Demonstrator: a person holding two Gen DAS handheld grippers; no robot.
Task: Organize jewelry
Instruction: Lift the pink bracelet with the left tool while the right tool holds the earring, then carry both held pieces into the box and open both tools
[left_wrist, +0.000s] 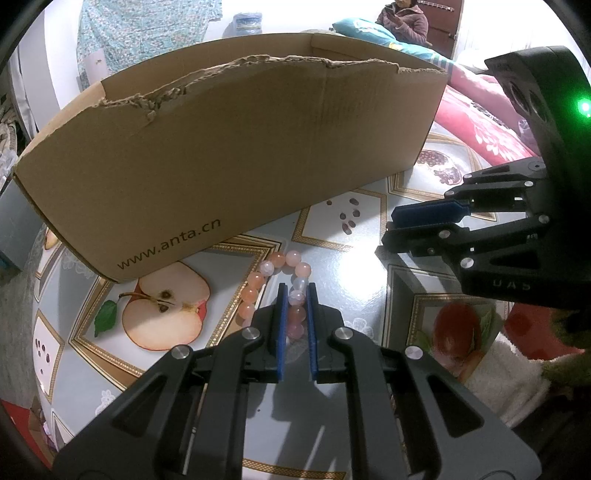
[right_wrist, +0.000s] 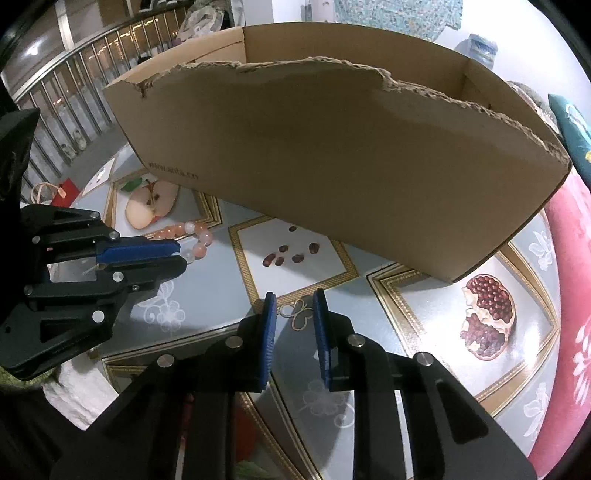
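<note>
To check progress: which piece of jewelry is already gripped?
The pink round-bead bracelet, clamped by the left gripper. The thin gold wire ornament lies loose on the tablecloth at the open right gripper.

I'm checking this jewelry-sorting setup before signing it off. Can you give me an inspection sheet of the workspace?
Surface: table under a glossy fruit-print cover.
Job's things: pink bead bracelet lying by the torn-edged cardboard box; small gold butterfly-shaped piece on the cover.
Clutter: white towel at the table edge.
Grippers: left gripper shut on the bracelet; right gripper open around the gold piece, pads not touching it.
Cables: nothing seen.
Surroundings: person seated behind; red patterned bedding; railing.
</note>
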